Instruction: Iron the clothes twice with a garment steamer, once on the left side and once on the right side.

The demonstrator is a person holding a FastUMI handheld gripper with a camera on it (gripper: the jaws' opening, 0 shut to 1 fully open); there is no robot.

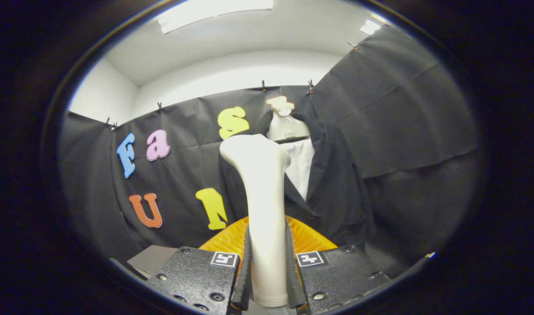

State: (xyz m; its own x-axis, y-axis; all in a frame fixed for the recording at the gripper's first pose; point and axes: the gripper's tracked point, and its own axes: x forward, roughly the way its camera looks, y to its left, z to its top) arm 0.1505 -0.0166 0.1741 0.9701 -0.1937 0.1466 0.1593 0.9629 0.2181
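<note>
Gripper (269, 280) is clamped on the steamer (262, 205): both fingers press the sides of its white handle, one on each side, low down near its base. The steamer stands upright between the fingers, long axis running straight up and away from them, its rounded head (249, 148) at the top and bent a little to the left.

An orange ribbed thing (310, 238) sits just behind the handle, right past the fingertips; probably the steamer's stand or a basket, hard to tell which. A grey patch of desk (153, 258) shows at the gripper's left.

The jacket (332, 183) hangs on a mannequin (284, 124) beyond the steamer, slightly right of the handle's line. It is dark, open at the front, with a white shirt (301, 162) showing in the gap. It hangs upright, so its long axis is about parallel to the steamer's. The head overlaps the jacket's left shoulder area in this view, but seems to stand nearer than the cloth; contact cannot be told, likely apart.

Judgement: the steamer is gripped and raised toward the garment, and no pass looks started. The next move turns on this: the jacket lies ahead and a bit right, so the head has to go forward to the front panel and then travel along the jacket's length, keeping the two axes parallel.
</note>
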